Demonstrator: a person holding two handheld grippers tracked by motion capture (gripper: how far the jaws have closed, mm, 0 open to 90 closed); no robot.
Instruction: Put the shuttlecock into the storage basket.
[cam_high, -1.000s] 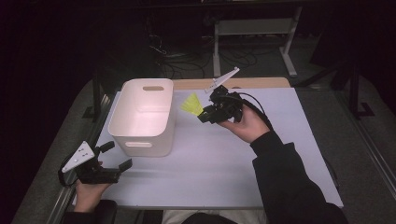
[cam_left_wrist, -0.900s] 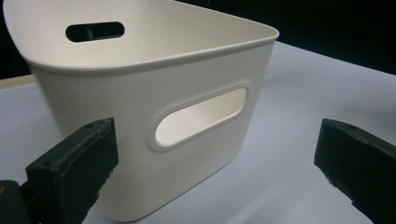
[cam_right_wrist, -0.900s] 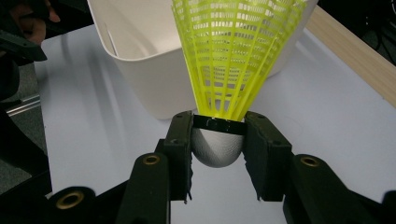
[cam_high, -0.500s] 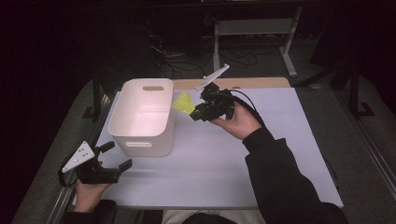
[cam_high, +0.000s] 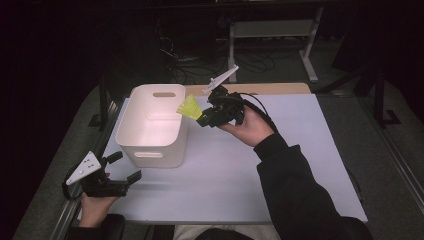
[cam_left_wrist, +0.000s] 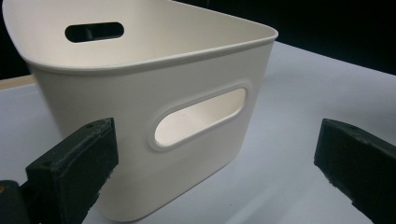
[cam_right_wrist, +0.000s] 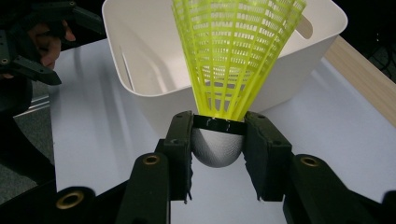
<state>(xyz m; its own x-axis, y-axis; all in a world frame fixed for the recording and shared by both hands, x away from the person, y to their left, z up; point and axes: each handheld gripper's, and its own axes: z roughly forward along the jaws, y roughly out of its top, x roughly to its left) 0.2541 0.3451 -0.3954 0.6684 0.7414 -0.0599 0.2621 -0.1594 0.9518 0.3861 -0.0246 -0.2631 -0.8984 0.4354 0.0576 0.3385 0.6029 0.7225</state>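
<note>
A yellow plastic shuttlecock with a white cork head is clamped by that head between the jaws of my right gripper. Its skirt points at the white bin and reaches the bin's right rim, held above the table. My left gripper rests low at the near left corner, jaws wide apart with nothing between them. It faces the bin's near wall with its oval handle slot.
The white table top stretches to the right and front of the bin. A wooden strip runs along the far edge. Dark floor, cables and a metal stand lie beyond.
My right gripper has carried the shuttlecock leftward and slightly up, bringing its skirt from beside the bin to the bin's right rim. The left gripper has stayed put.
</note>
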